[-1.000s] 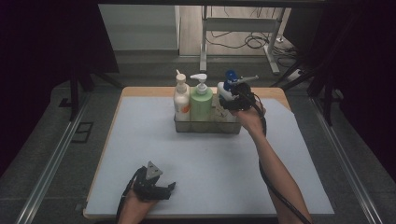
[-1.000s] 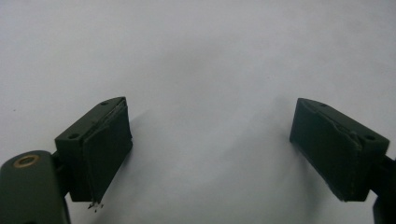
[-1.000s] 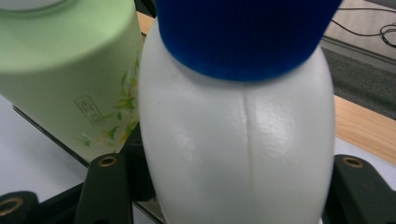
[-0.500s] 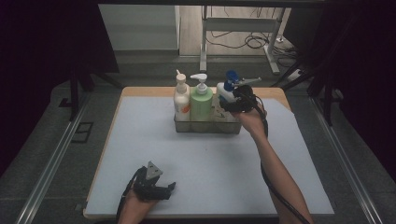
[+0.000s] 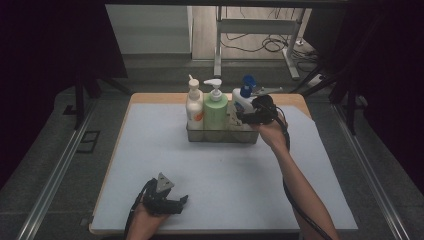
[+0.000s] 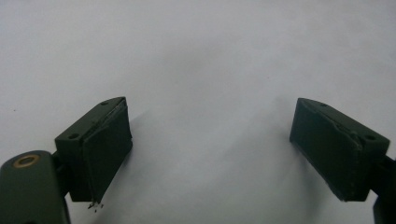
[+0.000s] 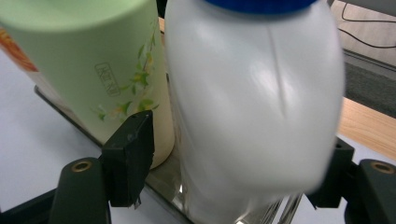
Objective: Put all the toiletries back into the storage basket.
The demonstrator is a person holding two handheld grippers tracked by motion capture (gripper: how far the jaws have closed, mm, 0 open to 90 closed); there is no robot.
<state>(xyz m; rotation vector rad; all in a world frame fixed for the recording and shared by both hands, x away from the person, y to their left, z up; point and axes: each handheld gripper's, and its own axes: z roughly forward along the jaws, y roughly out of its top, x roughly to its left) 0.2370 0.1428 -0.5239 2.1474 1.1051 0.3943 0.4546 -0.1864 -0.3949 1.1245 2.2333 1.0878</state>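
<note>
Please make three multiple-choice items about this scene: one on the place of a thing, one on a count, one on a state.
1. Where does the white bottle with the blue cap stand in the rack?
A. at the end near the right claw
B. in the middle
C. at the end far from the right claw

2. How many bottles stand in the rack?
A. two
B. three
C. five

3. What lies between the left claw's jaws?
A. a bottle
B. a cloth
C. nothing, only the mat

Key:
1. A: in the high view it stands beside the right claw, with the green bottle in the middle.
2. B: cream bottle, green bottle and white bottle stand in a row.
3. C: the left claw stands open over the bare mat.
</note>
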